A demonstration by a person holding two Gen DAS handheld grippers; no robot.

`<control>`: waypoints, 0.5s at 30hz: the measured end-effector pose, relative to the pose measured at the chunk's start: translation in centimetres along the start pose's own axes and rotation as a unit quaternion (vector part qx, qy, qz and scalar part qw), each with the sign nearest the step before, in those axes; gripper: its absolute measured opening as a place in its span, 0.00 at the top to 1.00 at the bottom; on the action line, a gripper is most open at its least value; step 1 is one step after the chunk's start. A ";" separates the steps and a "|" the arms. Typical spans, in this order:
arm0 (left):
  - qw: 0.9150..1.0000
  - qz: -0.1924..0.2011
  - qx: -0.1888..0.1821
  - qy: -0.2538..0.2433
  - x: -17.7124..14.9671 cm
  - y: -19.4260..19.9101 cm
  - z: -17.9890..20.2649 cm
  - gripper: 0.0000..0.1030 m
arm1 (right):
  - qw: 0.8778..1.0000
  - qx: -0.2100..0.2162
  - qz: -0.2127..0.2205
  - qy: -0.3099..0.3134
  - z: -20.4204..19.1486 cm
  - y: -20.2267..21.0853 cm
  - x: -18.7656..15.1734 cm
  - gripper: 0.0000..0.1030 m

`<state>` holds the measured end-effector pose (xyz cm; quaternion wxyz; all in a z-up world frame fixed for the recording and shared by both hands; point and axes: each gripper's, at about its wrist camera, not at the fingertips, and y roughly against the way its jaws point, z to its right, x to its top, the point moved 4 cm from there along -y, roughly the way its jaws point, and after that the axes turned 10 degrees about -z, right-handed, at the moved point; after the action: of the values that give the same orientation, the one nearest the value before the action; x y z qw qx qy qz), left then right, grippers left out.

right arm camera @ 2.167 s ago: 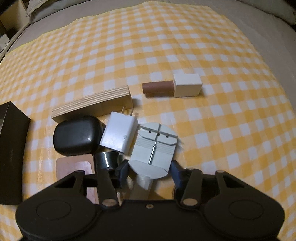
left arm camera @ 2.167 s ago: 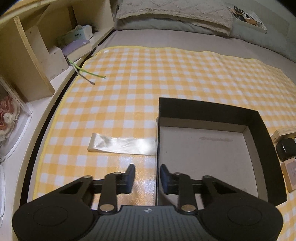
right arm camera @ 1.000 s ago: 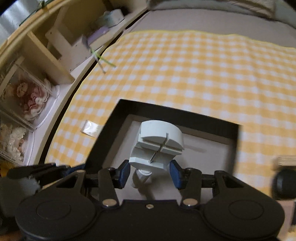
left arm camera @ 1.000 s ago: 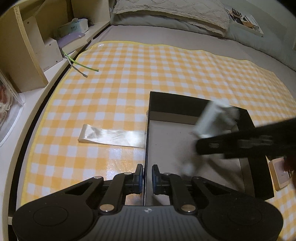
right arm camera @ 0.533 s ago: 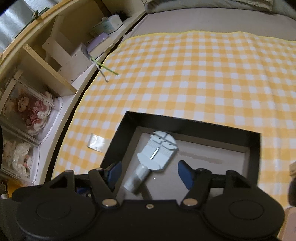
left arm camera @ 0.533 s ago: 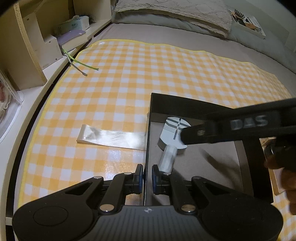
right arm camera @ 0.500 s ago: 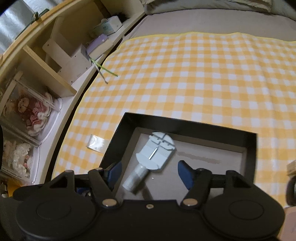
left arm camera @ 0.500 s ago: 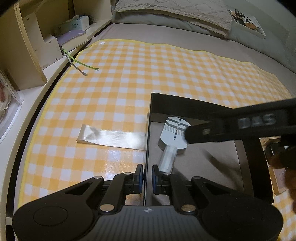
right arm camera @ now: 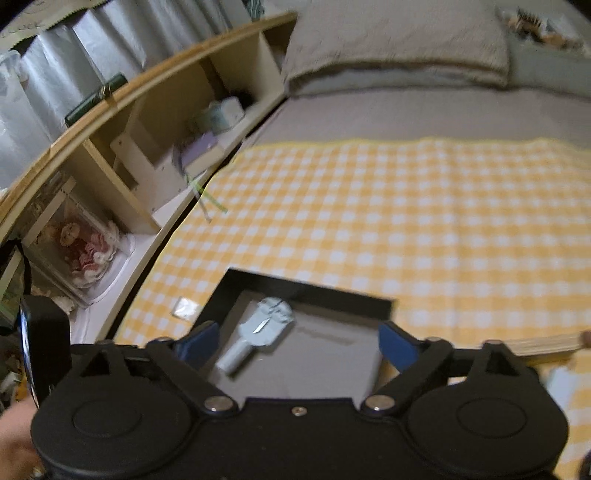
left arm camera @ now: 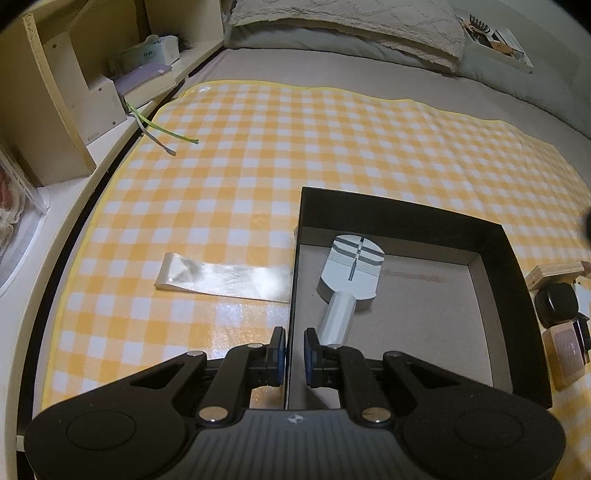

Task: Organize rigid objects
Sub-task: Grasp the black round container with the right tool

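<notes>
A black box (left arm camera: 513,254) with a grey floor lies on the yellow checked cloth. A grey round tool with a handle (left arm camera: 351,273) lies inside it at the left. My left gripper (left arm camera: 294,354) is shut on the box's left wall (left arm camera: 294,258). My right gripper (right arm camera: 297,341) is open and empty, held above the box (right arm camera: 310,290) with the grey tool (right arm camera: 264,328) below it. A wood block (left arm camera: 554,275), a black case (left arm camera: 557,303) and a tan pad (left arm camera: 565,356) lie right of the box.
A clear plastic strip (left arm camera: 221,278) lies on the cloth left of the box. Shelves (left arm camera: 66,110) with boxes and a doll case (right arm camera: 81,251) run along the left. Green and white wires (left arm camera: 162,136) hang onto the cloth. A pillow (left arm camera: 351,22) lies at the back.
My right gripper has pulled up and back from the box and out of the left wrist view, open wider. The grey tool stays in the box. My left gripper has not moved.
</notes>
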<state>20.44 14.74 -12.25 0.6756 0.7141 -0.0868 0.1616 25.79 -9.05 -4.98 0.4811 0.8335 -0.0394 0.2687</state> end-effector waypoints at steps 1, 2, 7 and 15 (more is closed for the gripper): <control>1.000 0.000 0.001 -0.001 0.0 0.0 0.0 0.89 | 1.000 -0.009 0.009 0.004 0.6 0.8 -0.2 0.02; 1.000 0.001 0.002 -0.003 0.0 0.0 0.1 0.89 | 1.000 -0.017 0.016 0.005 1.2 1.5 -0.4 0.01; 1.000 0.001 0.003 -0.004 0.0 -0.1 0.0 0.89 | 0.997 -0.065 0.040 -0.009 4.7 4.1 -1.6 0.00; 1.000 0.001 0.003 -0.005 0.0 -0.1 0.0 0.89 | 0.990 -0.120 0.034 -0.064 11.8 6.4 -4.7 0.00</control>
<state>20.47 14.73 -12.36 0.6731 0.7165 -0.0903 0.1593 24.53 -23.06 -6.87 0.5651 0.7832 -0.1303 0.2240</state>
